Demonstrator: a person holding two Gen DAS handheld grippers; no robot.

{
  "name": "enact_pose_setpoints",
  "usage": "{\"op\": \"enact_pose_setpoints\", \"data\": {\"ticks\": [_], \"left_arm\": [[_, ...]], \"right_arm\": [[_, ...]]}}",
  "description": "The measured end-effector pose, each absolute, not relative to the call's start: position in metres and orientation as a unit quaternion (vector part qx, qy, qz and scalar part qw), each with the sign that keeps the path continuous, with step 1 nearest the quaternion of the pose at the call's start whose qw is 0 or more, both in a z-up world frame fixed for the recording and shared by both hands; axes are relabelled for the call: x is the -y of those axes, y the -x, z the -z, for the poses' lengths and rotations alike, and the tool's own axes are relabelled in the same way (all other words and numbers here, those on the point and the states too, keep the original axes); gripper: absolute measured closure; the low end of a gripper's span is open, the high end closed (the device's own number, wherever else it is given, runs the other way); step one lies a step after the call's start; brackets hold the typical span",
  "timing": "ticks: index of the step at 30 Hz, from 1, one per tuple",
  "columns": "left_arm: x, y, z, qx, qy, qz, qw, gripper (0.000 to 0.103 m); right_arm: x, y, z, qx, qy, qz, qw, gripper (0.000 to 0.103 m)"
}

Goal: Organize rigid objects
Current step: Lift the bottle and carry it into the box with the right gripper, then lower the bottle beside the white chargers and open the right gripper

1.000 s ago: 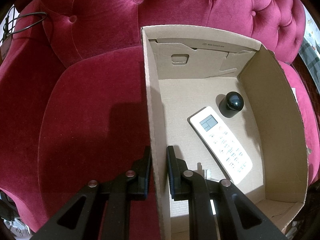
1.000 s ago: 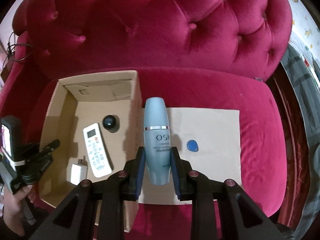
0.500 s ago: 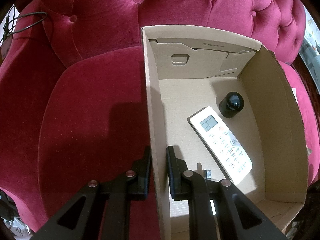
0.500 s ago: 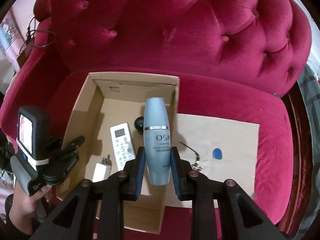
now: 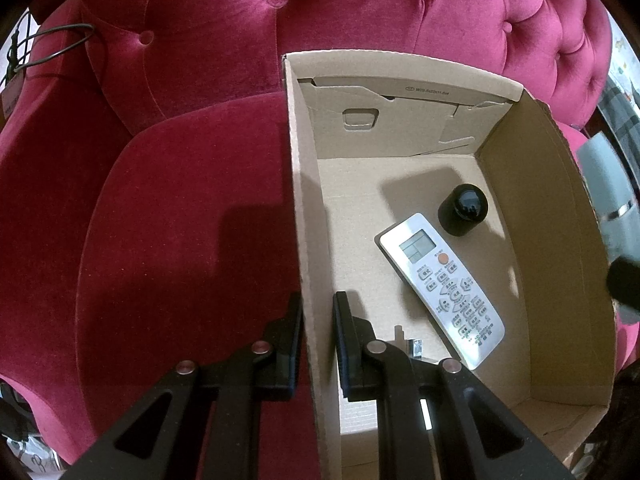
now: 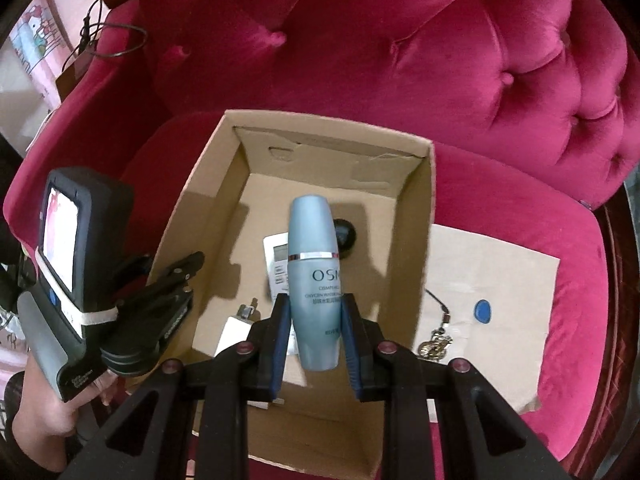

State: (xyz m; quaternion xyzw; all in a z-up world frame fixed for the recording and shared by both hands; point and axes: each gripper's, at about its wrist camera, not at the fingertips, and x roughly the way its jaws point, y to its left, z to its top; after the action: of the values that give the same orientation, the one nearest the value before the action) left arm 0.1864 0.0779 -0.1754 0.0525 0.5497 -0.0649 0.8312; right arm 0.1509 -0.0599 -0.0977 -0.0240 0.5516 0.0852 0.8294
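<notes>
My right gripper (image 6: 314, 314) is shut on a pale blue cosmetic bottle (image 6: 314, 264), held over the open cardboard box (image 6: 424, 216) on the red sofa. At the right edge of the left wrist view the blue bottle (image 5: 608, 184) shows beyond the box wall. My left gripper (image 5: 318, 312) is shut on the box's left wall (image 5: 304, 240), one finger inside and one outside. In the box lie a white remote (image 5: 440, 288), a black round cap (image 5: 464, 208) and a white charger plug (image 6: 236, 328), partly hidden behind my fingers.
A flat cardboard sheet (image 6: 500, 280) lies on the sofa seat right of the box, carrying a blue tag (image 6: 483, 311) and a keychain (image 6: 436, 340). The tufted sofa back (image 6: 400, 40) rises behind. A cable (image 5: 44, 48) hangs at the left armrest.
My right gripper has carried the blue bottle leftward, from above the cardboard sheet to over the box. The left gripper and the box have stayed put.
</notes>
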Motion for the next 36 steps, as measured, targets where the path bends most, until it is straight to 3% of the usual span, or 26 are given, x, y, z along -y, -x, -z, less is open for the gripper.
{"op": "enact_pose_setpoints", "data": {"ticks": [36], "left_arm": [[-0.077, -0.186, 0.174, -0.551, -0.052, 0.065, 0.831, 0.087]], "right_arm": [[0.024, -0.149, 0.203, -0.617, 0.02, -0.113, 0.778, 0.077]]}}
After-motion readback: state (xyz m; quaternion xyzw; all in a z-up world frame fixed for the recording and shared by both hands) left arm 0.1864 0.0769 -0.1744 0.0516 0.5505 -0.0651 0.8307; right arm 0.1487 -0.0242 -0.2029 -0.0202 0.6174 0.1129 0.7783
